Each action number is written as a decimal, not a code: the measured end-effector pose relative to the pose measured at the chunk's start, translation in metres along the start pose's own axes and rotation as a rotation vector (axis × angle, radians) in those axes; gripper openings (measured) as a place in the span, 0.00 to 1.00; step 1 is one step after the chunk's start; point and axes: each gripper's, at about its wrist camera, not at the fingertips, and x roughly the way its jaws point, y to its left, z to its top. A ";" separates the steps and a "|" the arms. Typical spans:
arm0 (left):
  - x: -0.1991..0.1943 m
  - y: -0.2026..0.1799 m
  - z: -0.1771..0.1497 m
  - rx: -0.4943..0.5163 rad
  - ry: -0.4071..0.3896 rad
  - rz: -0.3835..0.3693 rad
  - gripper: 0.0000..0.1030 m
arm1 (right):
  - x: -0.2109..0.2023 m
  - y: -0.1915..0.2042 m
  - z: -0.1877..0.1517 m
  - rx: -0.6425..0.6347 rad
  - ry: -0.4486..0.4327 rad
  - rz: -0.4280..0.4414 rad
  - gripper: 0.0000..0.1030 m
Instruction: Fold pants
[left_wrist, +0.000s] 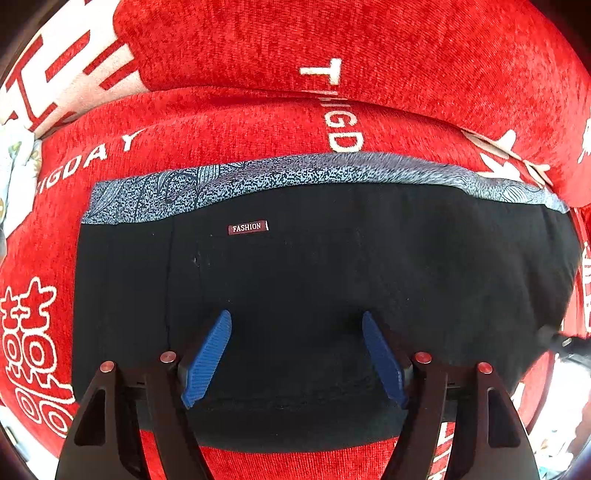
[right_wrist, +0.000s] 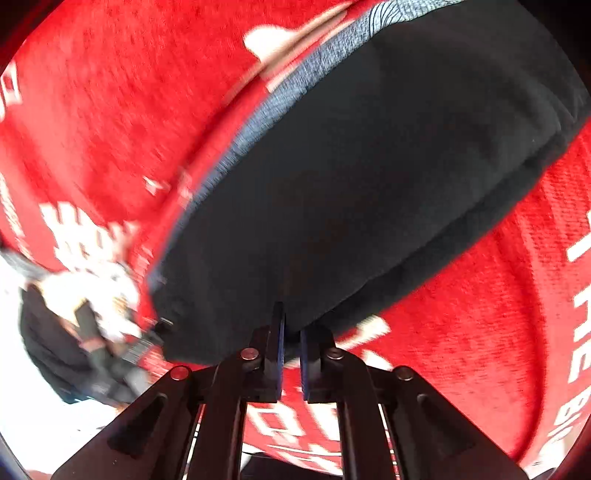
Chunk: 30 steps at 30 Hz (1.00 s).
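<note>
The black pants lie folded on a red sofa seat, with a blue-grey patterned waistband along the far edge and a small "FASHION" label. My left gripper is open above the pants, its blue pads spread wide and holding nothing. In the right wrist view the pants fill the middle. My right gripper is shut on the near edge of the black fabric; that view is blurred.
The red sofa cover with white lettering lies under the pants, and its backrest rises behind. A blurred dark and white shape shows at the lower left of the right wrist view, beyond the seat edge.
</note>
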 end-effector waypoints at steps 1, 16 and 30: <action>-0.001 -0.002 0.000 0.011 0.002 0.011 0.72 | 0.008 -0.003 -0.003 -0.007 0.012 -0.036 0.07; -0.014 -0.128 -0.040 0.304 0.077 -0.133 0.72 | -0.037 -0.008 -0.038 0.012 -0.036 -0.104 0.16; -0.036 -0.182 -0.051 0.391 0.090 -0.009 0.72 | -0.078 -0.078 -0.026 0.082 -0.065 -0.003 0.30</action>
